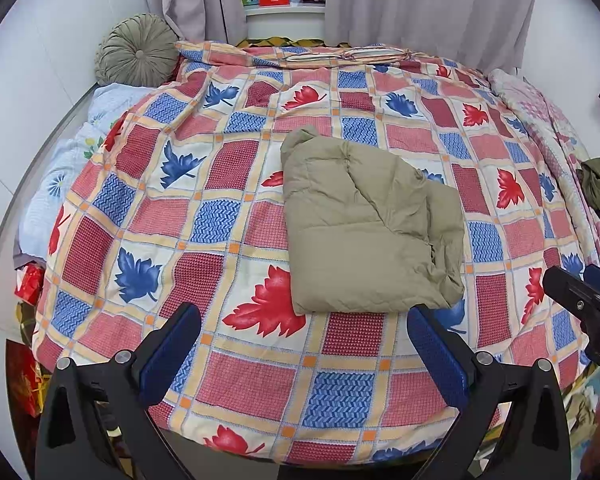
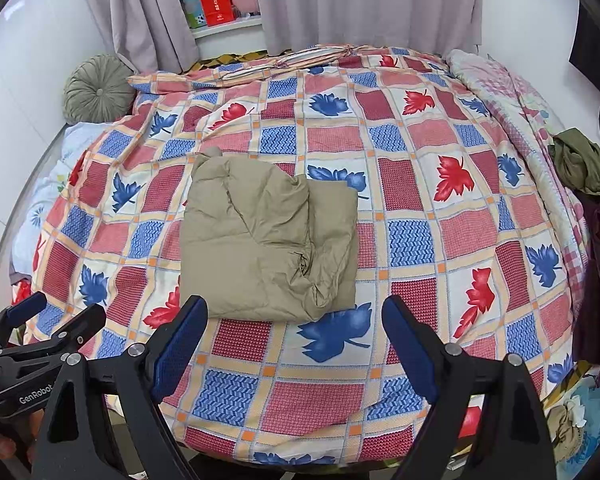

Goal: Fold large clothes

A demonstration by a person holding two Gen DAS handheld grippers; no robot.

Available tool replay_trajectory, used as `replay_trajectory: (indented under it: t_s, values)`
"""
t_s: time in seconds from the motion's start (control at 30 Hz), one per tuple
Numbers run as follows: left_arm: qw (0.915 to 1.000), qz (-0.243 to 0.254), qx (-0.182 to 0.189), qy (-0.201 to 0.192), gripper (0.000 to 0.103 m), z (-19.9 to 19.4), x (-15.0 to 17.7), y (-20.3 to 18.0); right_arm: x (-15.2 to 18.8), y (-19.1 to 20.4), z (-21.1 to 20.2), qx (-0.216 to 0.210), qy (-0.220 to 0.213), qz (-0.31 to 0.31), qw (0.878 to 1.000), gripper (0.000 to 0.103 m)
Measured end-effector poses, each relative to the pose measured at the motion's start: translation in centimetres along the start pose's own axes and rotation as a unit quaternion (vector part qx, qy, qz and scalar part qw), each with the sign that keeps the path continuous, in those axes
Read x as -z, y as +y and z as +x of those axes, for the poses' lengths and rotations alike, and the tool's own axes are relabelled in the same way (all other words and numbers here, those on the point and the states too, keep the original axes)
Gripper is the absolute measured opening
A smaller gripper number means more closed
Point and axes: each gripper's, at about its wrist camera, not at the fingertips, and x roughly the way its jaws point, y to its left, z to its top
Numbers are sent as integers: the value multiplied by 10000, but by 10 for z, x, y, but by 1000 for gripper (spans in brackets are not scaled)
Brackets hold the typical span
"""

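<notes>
The jacket lies folded on the quilt, mid-bed. Your left hand-held gripper and right hand-held gripper hover just short of its near edge, jaws wide, holding nothing.

Setting: home bedroom
Evidence: bed under leaf-patterned quilt, round cushion, drawn curtains, cluttered window ledge
</notes>
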Motion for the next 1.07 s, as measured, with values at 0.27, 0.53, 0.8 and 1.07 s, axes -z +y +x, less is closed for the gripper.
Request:
replay_trajectory:
  t_s: [0.27, 0.53, 0.8, 1.07]
  values:
    - [10000, 3, -1, 8, 103, 0, 0, 0, -1, 0, 0, -3, -3, -6, 10000, 91]
    - [10000, -6, -2, 17, 103, 1, -1, 0, -1, 0, 0, -10, -2, -3, 10000, 91]
    - [10000, -10, -7, 19, 103, 2, -2, 0, -1, 0, 0, -14, 8, -5, 10000, 91]
    - [10000, 16, 30, -15, 103, 4, 0, -2, -2, 0, 0, -13, 26, 1, 10000, 91]
